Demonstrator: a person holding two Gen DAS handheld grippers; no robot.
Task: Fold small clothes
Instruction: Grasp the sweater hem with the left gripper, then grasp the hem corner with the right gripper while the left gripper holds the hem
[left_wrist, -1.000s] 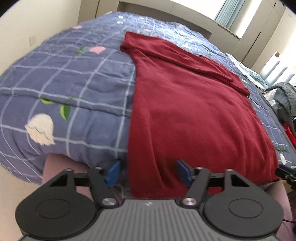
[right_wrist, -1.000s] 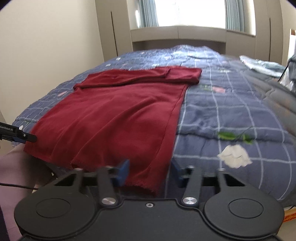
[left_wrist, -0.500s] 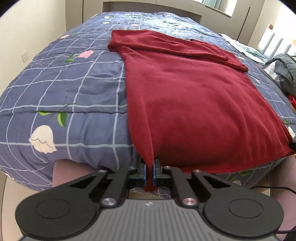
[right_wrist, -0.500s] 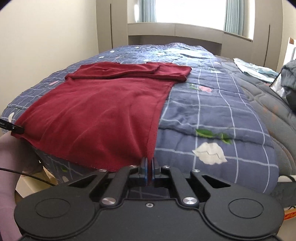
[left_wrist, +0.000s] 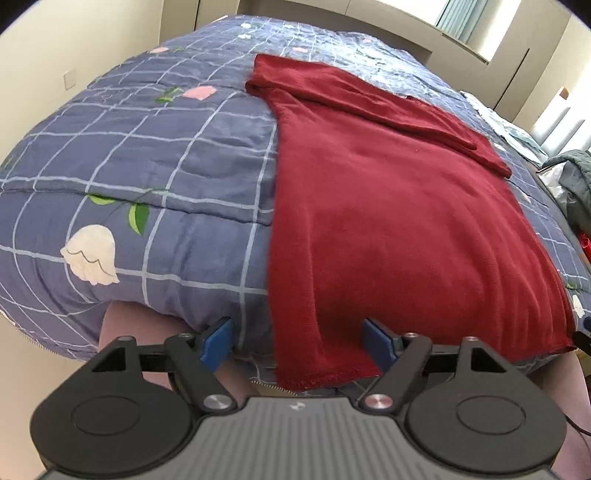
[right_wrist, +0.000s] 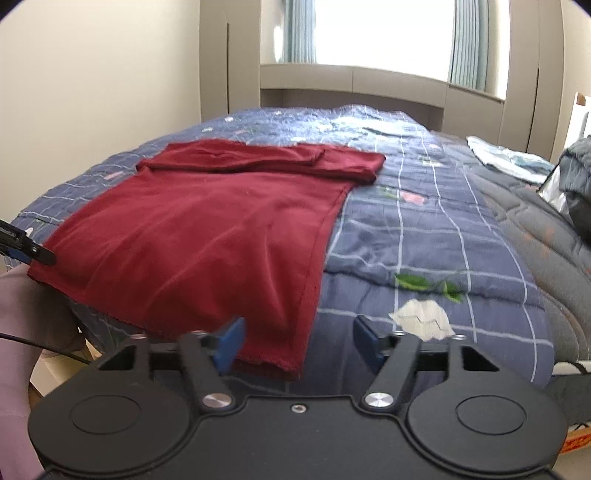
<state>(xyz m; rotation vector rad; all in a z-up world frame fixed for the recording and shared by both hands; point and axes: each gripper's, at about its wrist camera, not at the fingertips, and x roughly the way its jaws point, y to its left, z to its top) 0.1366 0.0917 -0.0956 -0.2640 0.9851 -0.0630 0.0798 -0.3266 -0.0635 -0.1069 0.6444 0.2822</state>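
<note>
Bedroom, pale walls, bright window behind a bed with blue checked floral quilt (left_wrist: 177, 158); dark red knit long-sleeved garment (left_wrist: 388, 206) spread flat on it, hem hanging over the near bed edge, both sleeves already folded across the top near the shoulders. Left gripper (left_wrist: 297, 341) and right gripper (right_wrist: 295, 341) each at a hem corner, blue pads just opened and spread wide, corner lying loose between them, nothing pinched. Judged partway: sleeves done, body smoothed, hem-to-shoulder fold plus any final halving left; other clothes heaped at far right untouched.
</note>
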